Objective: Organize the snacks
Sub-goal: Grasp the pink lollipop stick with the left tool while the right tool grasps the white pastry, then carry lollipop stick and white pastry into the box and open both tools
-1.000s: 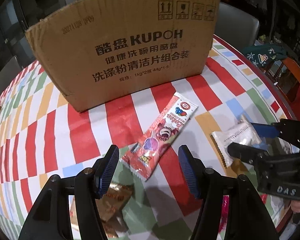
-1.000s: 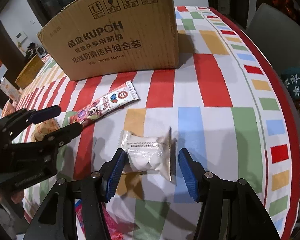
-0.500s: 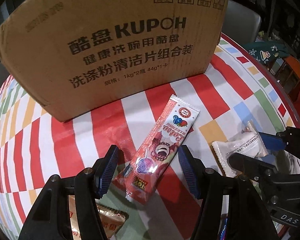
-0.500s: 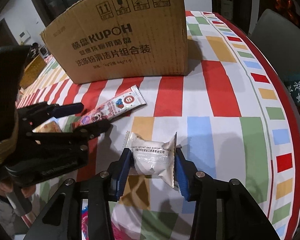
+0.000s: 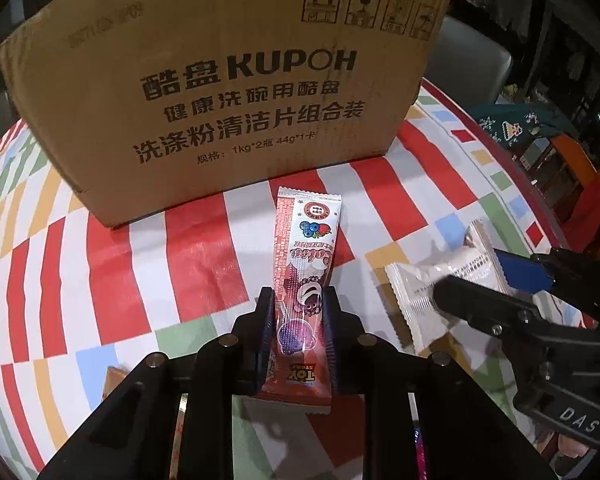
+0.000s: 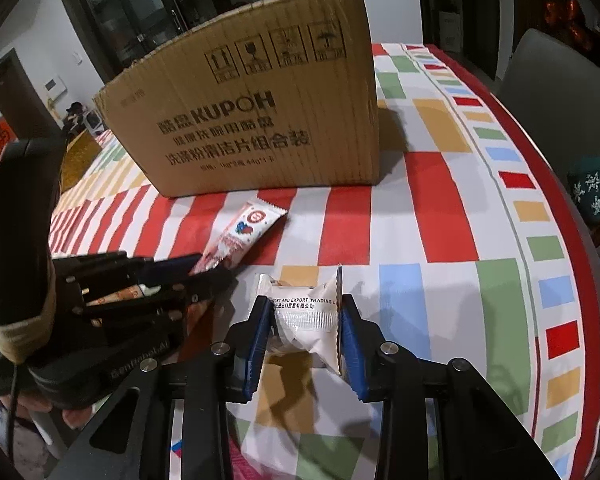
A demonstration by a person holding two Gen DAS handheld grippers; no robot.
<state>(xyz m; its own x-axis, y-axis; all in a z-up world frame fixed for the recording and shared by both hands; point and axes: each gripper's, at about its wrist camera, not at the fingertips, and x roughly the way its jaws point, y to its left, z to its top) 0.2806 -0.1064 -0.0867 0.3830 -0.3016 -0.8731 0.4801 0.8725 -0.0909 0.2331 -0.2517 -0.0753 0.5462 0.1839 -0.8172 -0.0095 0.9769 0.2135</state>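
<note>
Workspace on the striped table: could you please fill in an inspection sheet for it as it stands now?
Surface: tablecloth with red, white and coloured blocks.
Job's things: cardboard box upright at the back; pink snack stick and white snack pack in front of it.
Clutter: a brown wrapper beside the left gripper.
Grippers: left gripper shut on the stick; right gripper shut on the pack.
Cables: a dark cord at the left gripper.
Surroundings: grey chair, dark room.
</note>
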